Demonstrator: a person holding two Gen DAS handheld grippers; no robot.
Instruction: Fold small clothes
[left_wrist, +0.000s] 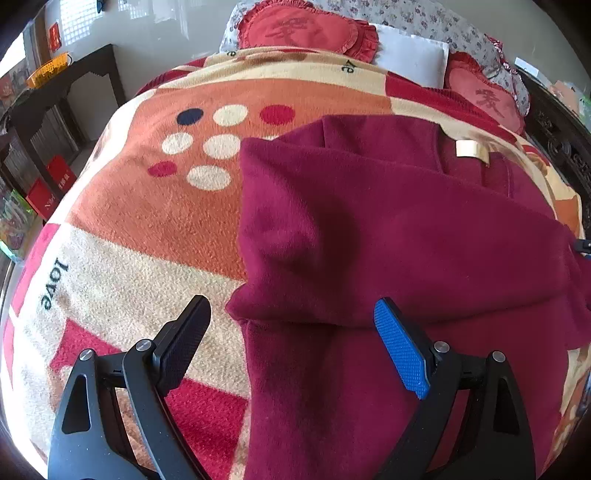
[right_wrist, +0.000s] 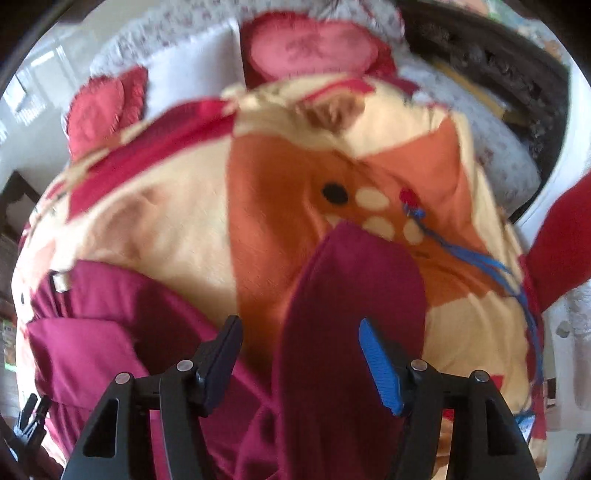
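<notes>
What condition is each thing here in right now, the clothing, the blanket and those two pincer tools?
Maroon garment: partly folded, lying on the blanket.
Sleeve: stretched out flat, unfolded.
Blanket: spread over the bed.
Left gripper: open, holding nothing.
Right gripper: open, above the sleeve, not gripping.

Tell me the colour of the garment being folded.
Dark magenta garment; clearest in the left wrist view.

Blanket: the word "love" is printed in dark letters. Red cushion: one embroidered character, not legible.
</notes>
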